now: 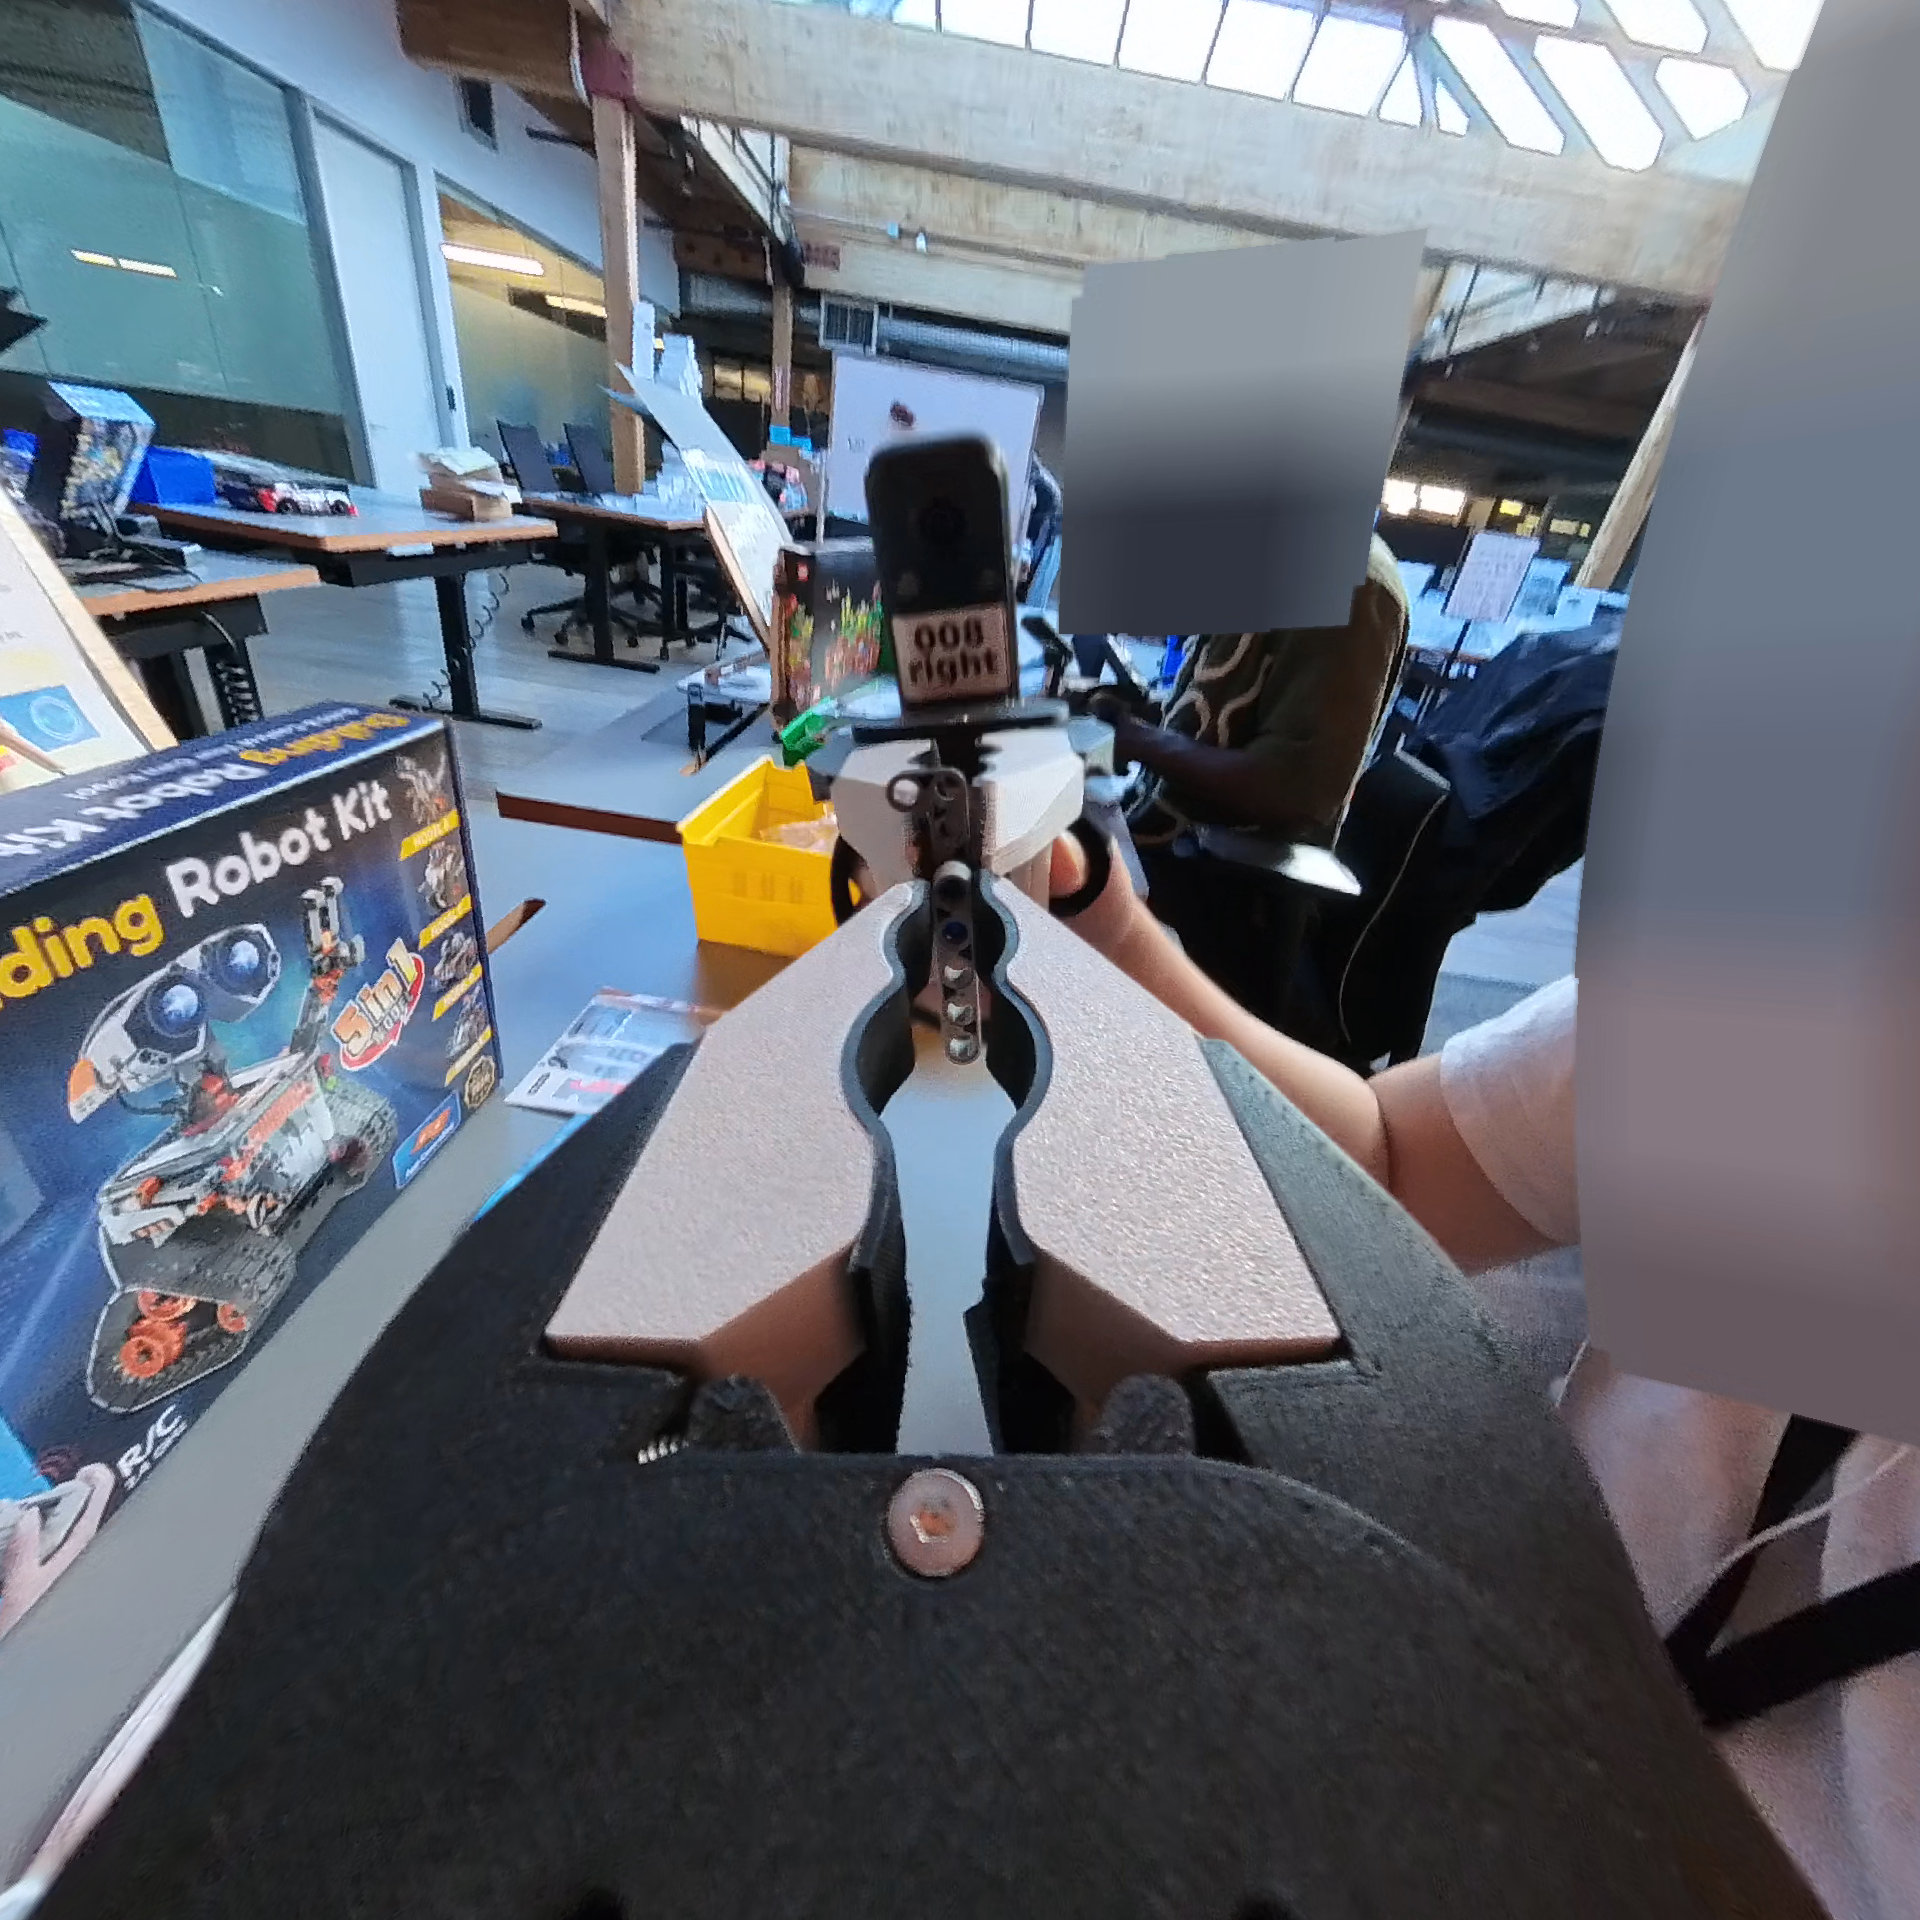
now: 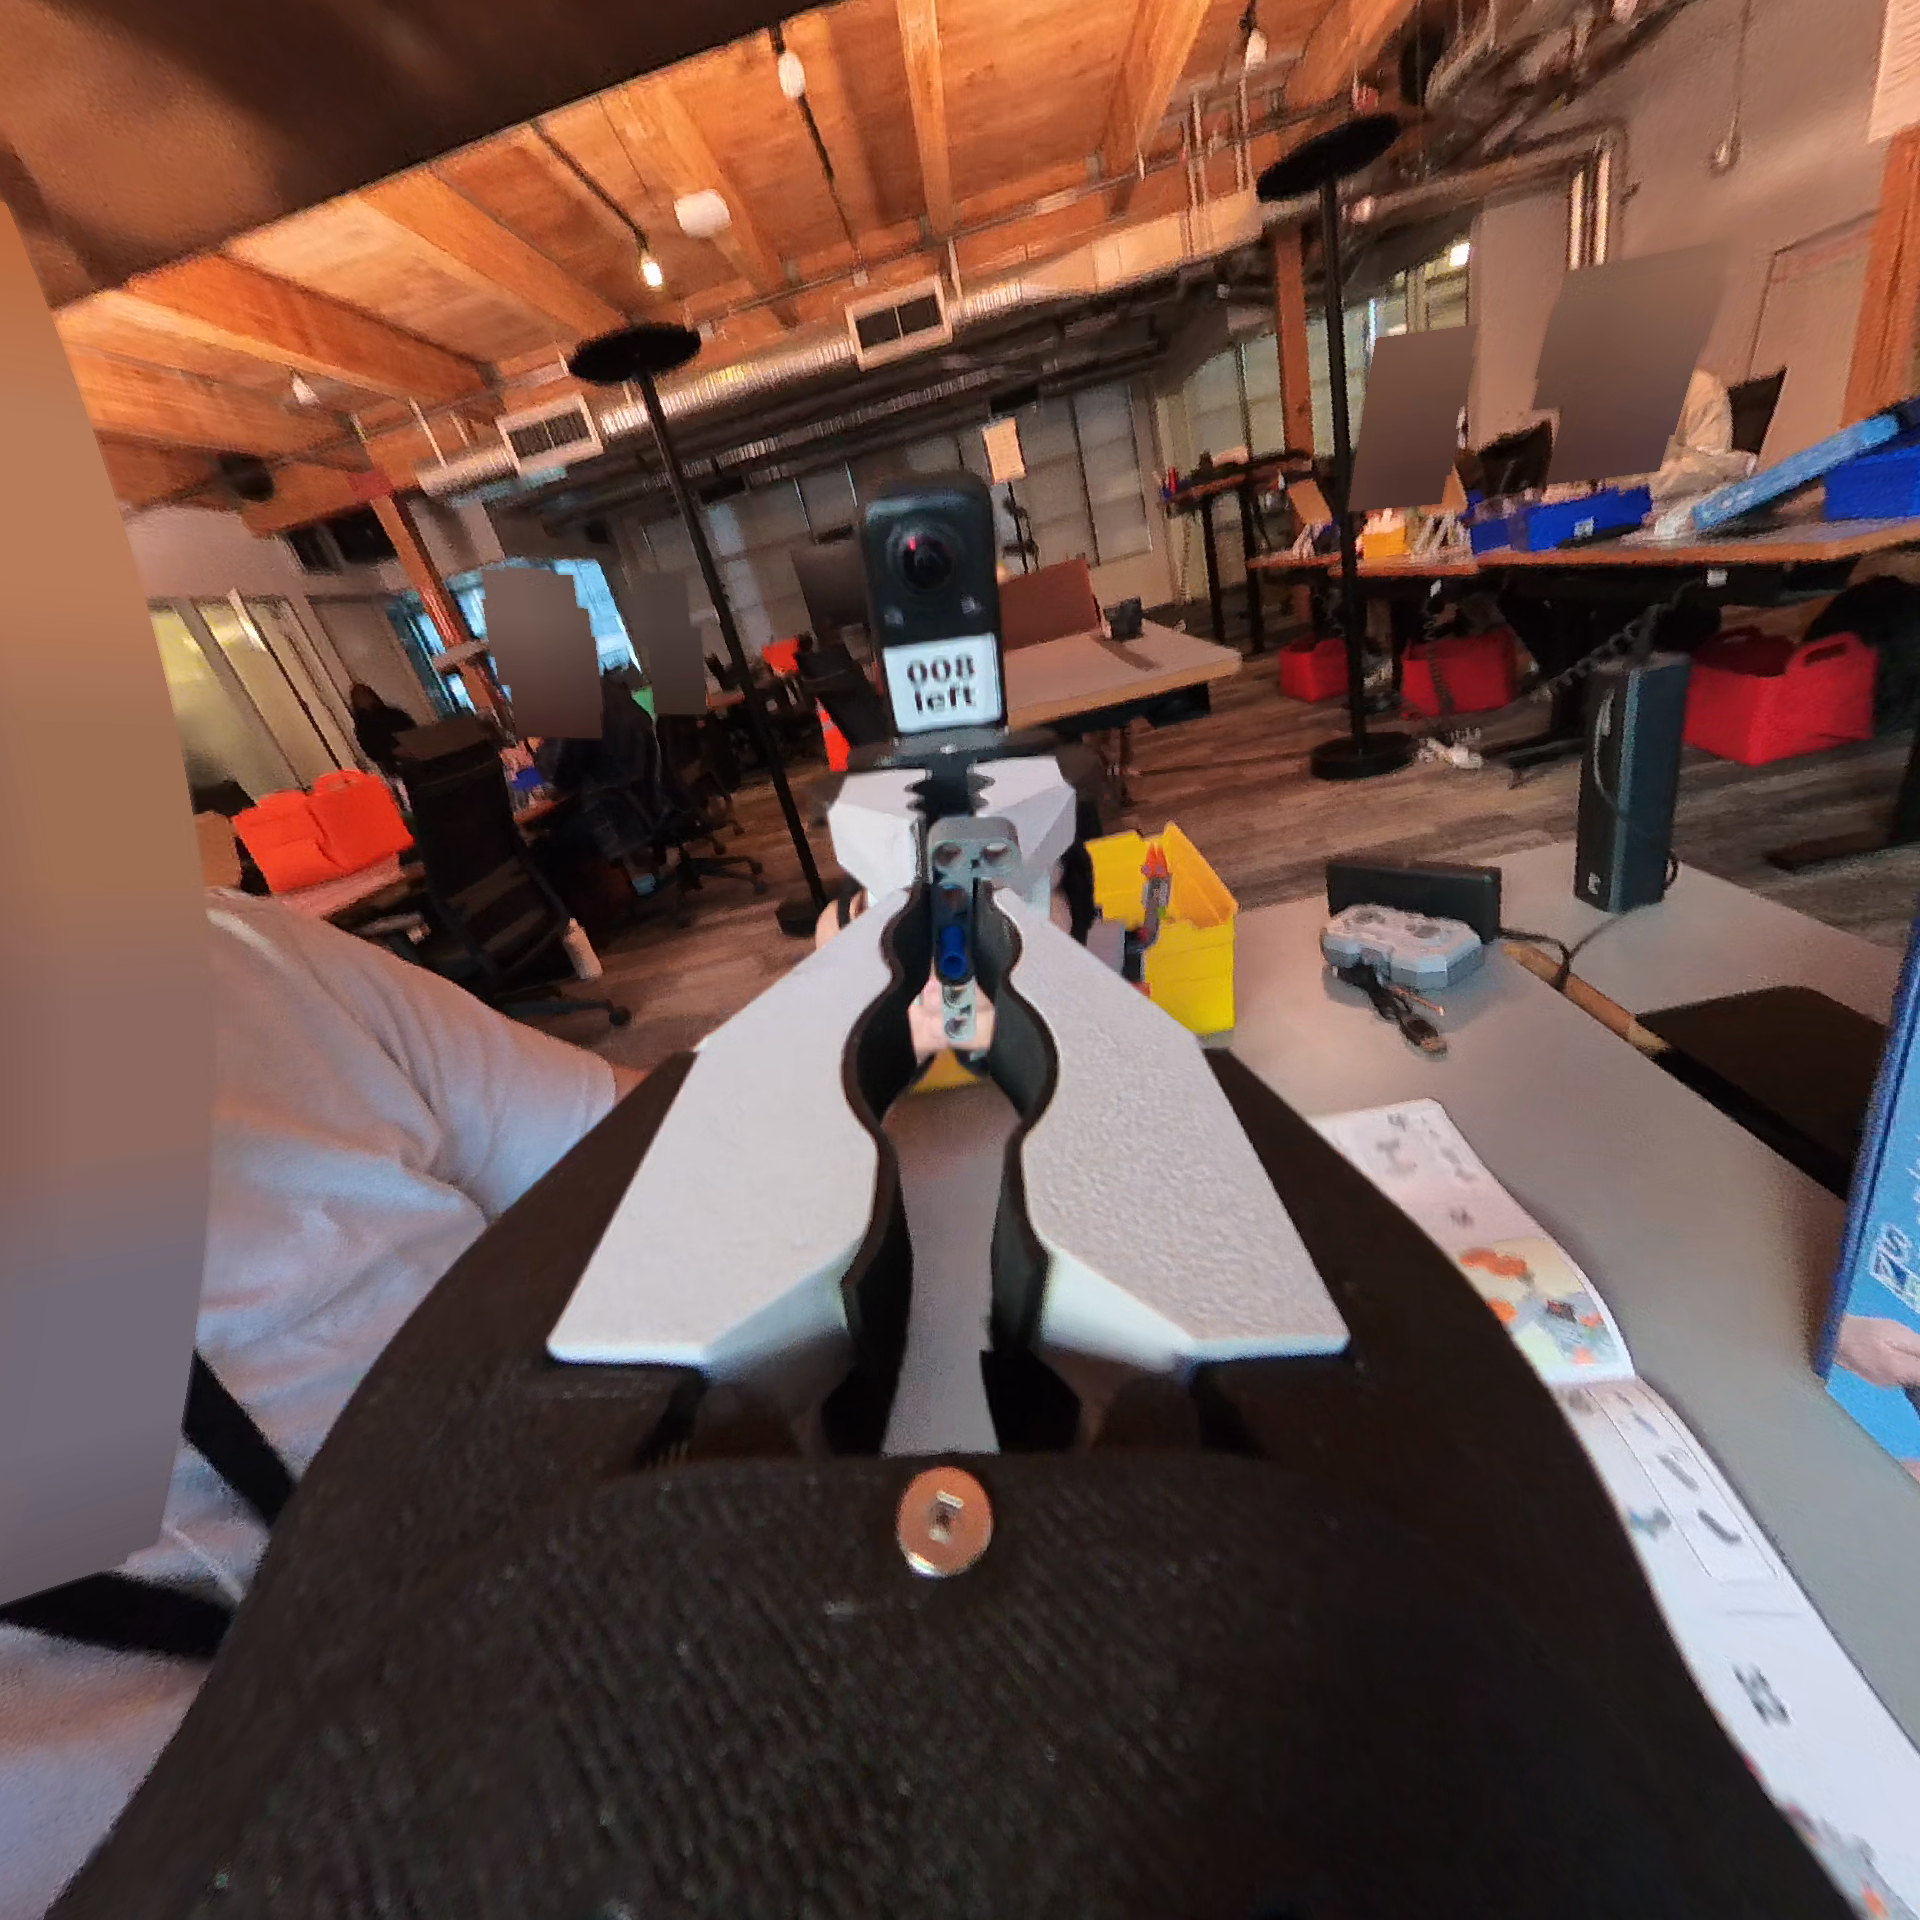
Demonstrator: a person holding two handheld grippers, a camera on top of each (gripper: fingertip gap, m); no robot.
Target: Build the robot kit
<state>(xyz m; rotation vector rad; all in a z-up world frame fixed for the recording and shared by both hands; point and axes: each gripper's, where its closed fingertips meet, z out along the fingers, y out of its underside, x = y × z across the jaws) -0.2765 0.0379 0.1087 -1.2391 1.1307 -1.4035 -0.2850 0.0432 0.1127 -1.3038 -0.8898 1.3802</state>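
grey holed beam (image 1: 958,992), pinched between my two tools in mid-air above the desk (image 1: 613,914).
my left tool (image 1: 951,935) is nearly closed, its tips clamped on the near end of the beam, which carries a small blue pin (image 2: 949,948); my right tool (image 2: 951,940) faces it head-on, also almost shut, gripping the darker holed piece (image 1: 935,810) joined at the far end. i judge the hold is narrow: both grips sit at the very tips, so a small twist or uneven push could pop the pieces apart or let one slip down to the desk. beside me on the desk lie an instruction sheet (image 2: 1496,1278) and a blue kit box (image 1: 239,997); farther off stand a yellow bin (image 1: 748,862) and a grey controller (image 2: 1397,940).
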